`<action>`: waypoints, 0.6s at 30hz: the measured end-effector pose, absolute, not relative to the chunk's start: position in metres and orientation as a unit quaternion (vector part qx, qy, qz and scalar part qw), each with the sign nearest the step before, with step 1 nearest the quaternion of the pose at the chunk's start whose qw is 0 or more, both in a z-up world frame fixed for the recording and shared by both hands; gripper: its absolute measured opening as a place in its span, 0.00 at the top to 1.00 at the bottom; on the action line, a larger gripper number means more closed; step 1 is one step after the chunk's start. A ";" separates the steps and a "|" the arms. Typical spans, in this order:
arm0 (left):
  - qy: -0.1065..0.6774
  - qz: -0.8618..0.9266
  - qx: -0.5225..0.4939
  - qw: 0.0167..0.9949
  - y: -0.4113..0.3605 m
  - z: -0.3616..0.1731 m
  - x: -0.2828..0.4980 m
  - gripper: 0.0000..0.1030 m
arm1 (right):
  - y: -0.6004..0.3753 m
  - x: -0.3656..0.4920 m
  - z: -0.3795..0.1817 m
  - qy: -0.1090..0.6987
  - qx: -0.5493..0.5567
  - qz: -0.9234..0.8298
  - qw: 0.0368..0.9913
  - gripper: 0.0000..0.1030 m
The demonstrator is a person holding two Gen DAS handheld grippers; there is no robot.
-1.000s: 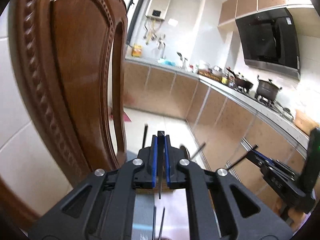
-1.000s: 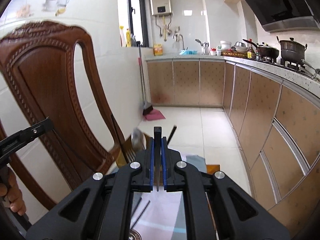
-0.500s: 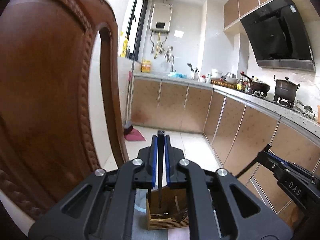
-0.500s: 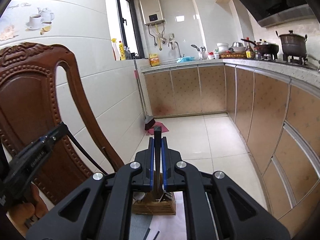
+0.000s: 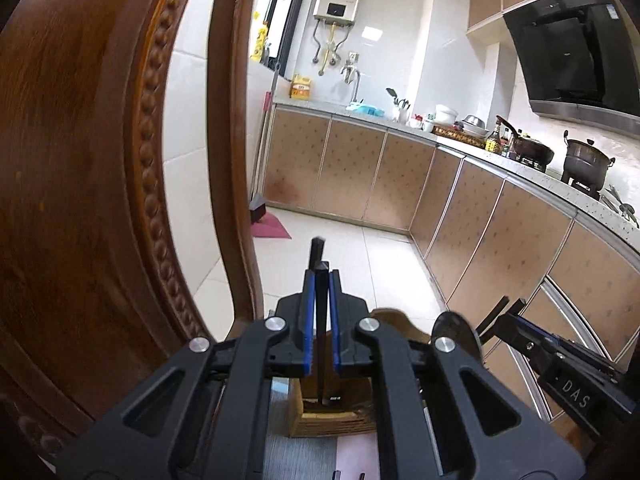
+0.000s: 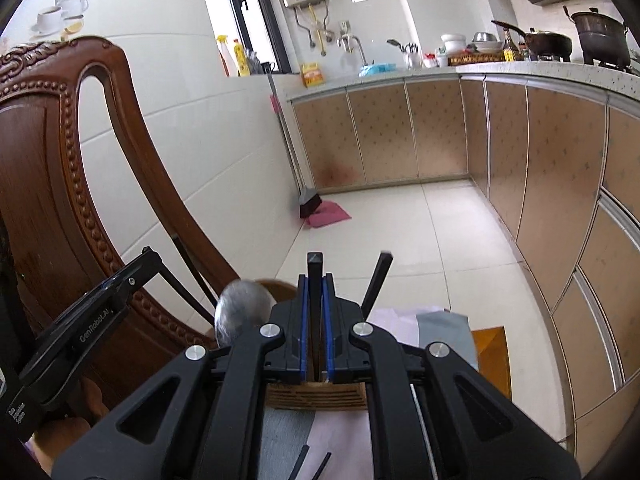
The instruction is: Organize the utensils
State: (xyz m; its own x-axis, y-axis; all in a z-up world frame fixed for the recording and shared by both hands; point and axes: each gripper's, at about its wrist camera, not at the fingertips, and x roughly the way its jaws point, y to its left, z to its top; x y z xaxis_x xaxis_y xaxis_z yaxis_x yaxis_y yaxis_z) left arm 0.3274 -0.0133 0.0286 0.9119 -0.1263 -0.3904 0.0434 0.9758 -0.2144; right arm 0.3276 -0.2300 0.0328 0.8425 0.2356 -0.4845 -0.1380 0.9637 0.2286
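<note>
Each gripper, left (image 5: pixel 320 280) and right (image 6: pixel 315 280), pinches one slim, square-ended black chopstick (image 5: pixel 321 320) above the slatted wooden utensil holder (image 6: pixel 316 394), already holding a steel spoon (image 6: pixel 242 306). A carved, beaded wooden chair (image 5: pixel 92 184) crowds the left.

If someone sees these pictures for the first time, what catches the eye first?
First the two black grippers up close: the left gripper and the right gripper each clamp a dark chopstick upright over a wooden holder. Then the carved brown chair filling the left side.
</note>
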 end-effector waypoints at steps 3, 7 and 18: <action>0.212 -0.041 -0.111 0.970 -0.008 0.027 0.324 0.91 | -0.230 0.327 0.032 0.280 0.091 0.099 0.951 0.87; 0.213 -0.042 -0.112 0.970 -0.002 0.029 0.305 0.68 | -0.237 0.311 0.041 0.275 0.095 0.103 0.951 0.69; 0.309 -0.064 -0.044 0.948 -0.024 -0.053 0.215 0.56 | -0.270 0.211 0.018 0.262 0.105 0.085 0.956 0.59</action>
